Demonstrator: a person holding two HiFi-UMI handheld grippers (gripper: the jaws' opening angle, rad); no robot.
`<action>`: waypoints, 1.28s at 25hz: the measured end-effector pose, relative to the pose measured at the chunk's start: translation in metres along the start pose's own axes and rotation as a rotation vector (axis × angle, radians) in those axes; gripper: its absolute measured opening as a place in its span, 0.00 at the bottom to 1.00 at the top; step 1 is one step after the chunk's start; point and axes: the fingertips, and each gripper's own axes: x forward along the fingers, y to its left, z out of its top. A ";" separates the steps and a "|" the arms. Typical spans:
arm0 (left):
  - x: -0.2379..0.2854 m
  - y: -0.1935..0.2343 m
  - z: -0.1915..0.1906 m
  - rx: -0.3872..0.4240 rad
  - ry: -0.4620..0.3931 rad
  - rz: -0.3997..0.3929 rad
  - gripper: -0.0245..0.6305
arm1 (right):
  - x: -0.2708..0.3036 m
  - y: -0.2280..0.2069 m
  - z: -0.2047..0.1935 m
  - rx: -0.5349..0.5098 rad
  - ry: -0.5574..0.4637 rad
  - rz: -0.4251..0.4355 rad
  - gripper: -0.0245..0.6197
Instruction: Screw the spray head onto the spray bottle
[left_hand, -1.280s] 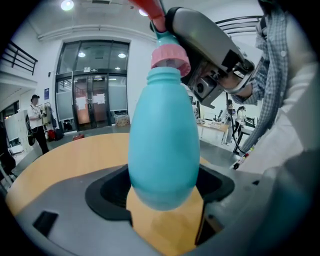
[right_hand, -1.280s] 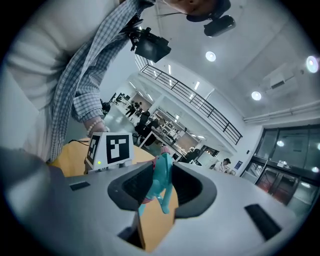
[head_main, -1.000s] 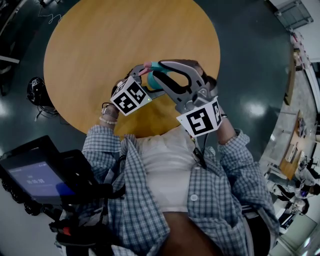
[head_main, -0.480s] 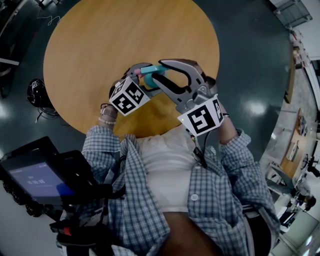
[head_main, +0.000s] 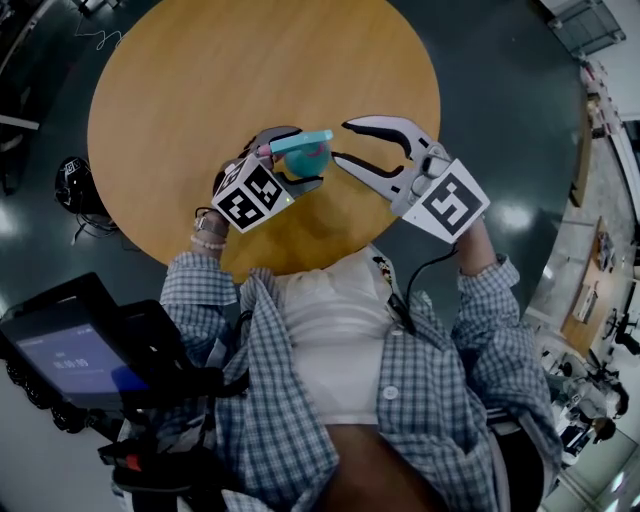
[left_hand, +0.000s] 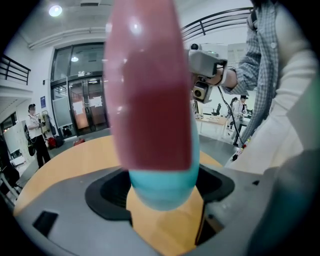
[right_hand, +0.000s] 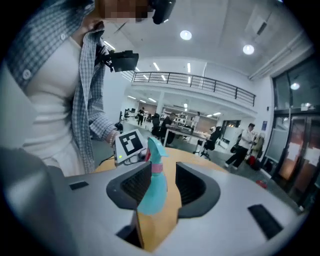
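A round wooden table (head_main: 200, 90) stands on a dark, glossy floor (head_main: 500, 120) in a big, bright hall. There are glass doors (left_hand: 85, 105) on one side, a railed balcony (right_hand: 200, 80) above, and people at desks far off.

My left gripper (head_main: 297, 158) is clamped on the teal spray bottle (head_main: 312, 158), held up over the near edge of the table. Both pads press its sides, and its pink and teal body fills the left gripper view. The spray head (right_hand: 155, 145) sits on top of the bottle above a pink collar (right_hand: 156, 168).

My right gripper (head_main: 342, 141) has just been opening and its jaws stand well apart. Nothing is pressed between them. The bottle is just beyond their tips and lines up with the gap in the right gripper view.

My left hand reaches away and to the right, angled down. My right hand comes in from the right and points left at the bottle, its marker cube (head_main: 445, 200) turned up. Checked sleeves cover both forearms.
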 end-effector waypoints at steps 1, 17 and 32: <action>-0.001 -0.001 -0.001 0.004 0.002 -0.006 0.66 | 0.000 0.002 -0.004 -0.005 0.028 0.058 0.25; -0.002 -0.029 -0.004 0.082 0.045 -0.124 0.66 | 0.024 0.036 -0.017 -0.024 0.192 0.582 0.23; -0.011 -0.016 0.007 -0.011 -0.048 -0.054 0.66 | 0.026 0.025 -0.001 0.007 -0.041 0.335 0.23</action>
